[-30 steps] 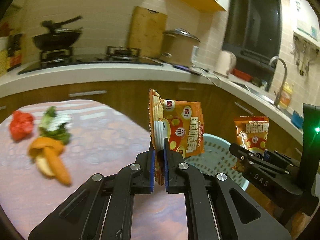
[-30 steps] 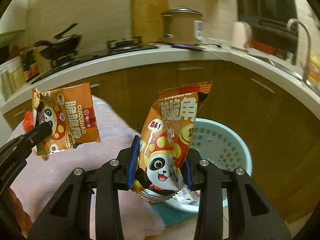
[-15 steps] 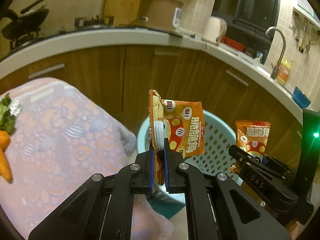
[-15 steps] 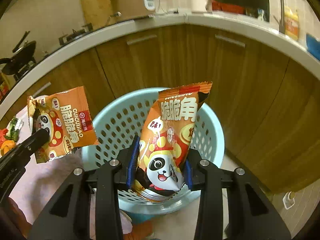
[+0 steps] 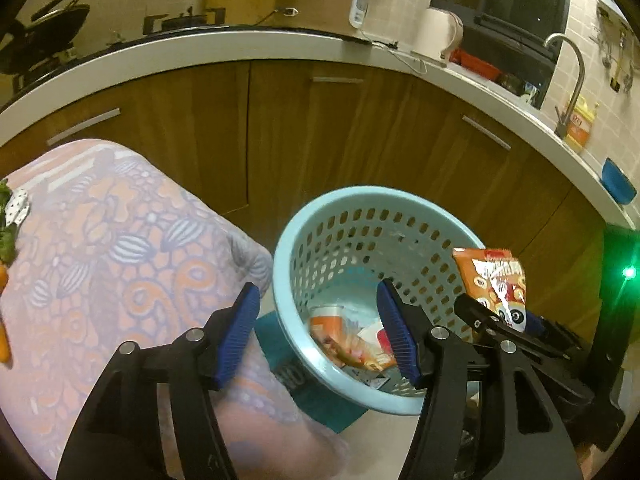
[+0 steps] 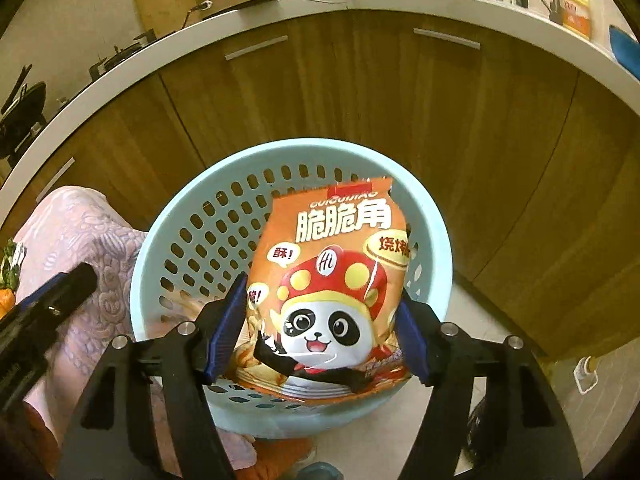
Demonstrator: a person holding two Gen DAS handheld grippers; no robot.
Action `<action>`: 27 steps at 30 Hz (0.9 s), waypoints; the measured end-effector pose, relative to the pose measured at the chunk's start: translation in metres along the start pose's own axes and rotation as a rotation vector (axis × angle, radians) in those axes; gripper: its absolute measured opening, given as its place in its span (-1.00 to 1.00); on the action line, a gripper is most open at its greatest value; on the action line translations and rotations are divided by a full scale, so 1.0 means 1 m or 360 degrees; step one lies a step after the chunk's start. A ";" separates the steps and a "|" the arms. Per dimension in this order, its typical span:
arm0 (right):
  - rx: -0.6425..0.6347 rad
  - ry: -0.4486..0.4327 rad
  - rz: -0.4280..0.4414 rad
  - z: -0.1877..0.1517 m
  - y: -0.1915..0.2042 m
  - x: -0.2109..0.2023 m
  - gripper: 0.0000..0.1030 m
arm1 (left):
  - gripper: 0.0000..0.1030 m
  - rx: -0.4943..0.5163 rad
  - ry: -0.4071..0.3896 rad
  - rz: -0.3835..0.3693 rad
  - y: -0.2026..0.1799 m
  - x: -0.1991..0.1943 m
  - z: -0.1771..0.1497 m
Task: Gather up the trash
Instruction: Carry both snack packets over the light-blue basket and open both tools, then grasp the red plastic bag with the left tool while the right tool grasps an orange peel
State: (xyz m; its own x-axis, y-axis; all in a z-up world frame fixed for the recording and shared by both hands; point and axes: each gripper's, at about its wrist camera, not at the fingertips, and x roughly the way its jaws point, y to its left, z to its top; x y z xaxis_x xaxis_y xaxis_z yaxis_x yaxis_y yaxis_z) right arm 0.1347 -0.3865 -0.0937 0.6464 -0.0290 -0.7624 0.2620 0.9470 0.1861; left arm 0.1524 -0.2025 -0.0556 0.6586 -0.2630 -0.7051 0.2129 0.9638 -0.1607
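A light blue perforated basket (image 5: 304, 232) stands on the floor beside the table; it also shows in the right wrist view (image 6: 188, 200). My left gripper (image 5: 318, 334) is open and empty above the basket's near rim. An orange snack bag (image 5: 348, 344) lies at the basket's bottom among other wrappers. My right gripper (image 6: 320, 328) has its jaws spread wide; an orange panda snack bag (image 6: 336, 280) sits between them over the basket, and whether the pads still touch it I cannot tell. That bag (image 5: 494, 280) and the right gripper (image 5: 500, 320) also show in the left wrist view.
A table with a pink patterned cloth (image 5: 100, 264) lies to the left, with greens and a carrot (image 5: 4, 276) at its far left edge. Wooden cabinets (image 5: 320, 132) under a white counter curve behind the basket. A teal mat (image 5: 304, 392) lies under the basket.
My left gripper has opened and its orange snack bag has dropped into the basket. My right gripper's jaws have spread wider around the panda bag. Both grippers have tilted down over the basket.
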 end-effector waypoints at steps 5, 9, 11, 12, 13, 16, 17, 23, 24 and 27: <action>-0.0003 -0.0012 -0.0005 0.001 -0.001 -0.004 0.27 | 0.13 -0.0036 -0.0024 -0.0012 0.008 -0.007 0.000; -0.0027 0.0011 0.0034 -0.001 0.003 -0.002 0.50 | 0.13 -0.0048 -0.0045 -0.0022 0.013 -0.014 0.000; -0.0022 0.0018 0.0059 -0.001 0.005 -0.002 0.52 | 0.13 -0.0045 -0.0062 -0.0023 0.013 -0.018 0.001; -0.0021 0.0019 0.0060 -0.001 0.006 -0.002 0.55 | 0.13 -0.0044 -0.0069 -0.0022 0.014 -0.021 0.001; -0.0021 0.0016 0.0059 -0.001 0.007 -0.003 0.60 | 0.13 -0.0044 -0.0077 -0.0021 0.015 -0.024 0.001; -0.0023 0.0007 0.0058 0.000 0.009 -0.006 0.68 | 0.13 -0.0049 -0.0106 -0.0026 0.017 -0.033 0.003; -0.0028 0.0002 0.0062 0.001 0.011 -0.008 0.68 | 0.13 -0.0050 -0.0116 -0.0023 0.018 -0.037 0.003; -0.0129 -0.0114 0.0135 0.003 0.036 -0.039 0.68 | 0.13 -0.0062 -0.0226 0.0017 0.031 -0.069 0.004; -0.0152 -0.0135 0.0152 0.003 0.042 -0.044 0.68 | 0.13 -0.0067 -0.0259 0.0038 0.037 -0.078 0.004; -0.0278 -0.0223 0.0234 -0.002 0.079 -0.068 0.68 | 0.13 -0.0099 -0.0325 0.0084 0.053 -0.099 0.004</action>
State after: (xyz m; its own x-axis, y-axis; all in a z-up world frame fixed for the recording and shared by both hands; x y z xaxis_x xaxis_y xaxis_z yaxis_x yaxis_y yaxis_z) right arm 0.1103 -0.3096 -0.0284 0.7643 0.0805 -0.6398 0.0382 0.9848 0.1695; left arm 0.1012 -0.1256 0.0088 0.8015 -0.2097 -0.5601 0.1335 0.9756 -0.1742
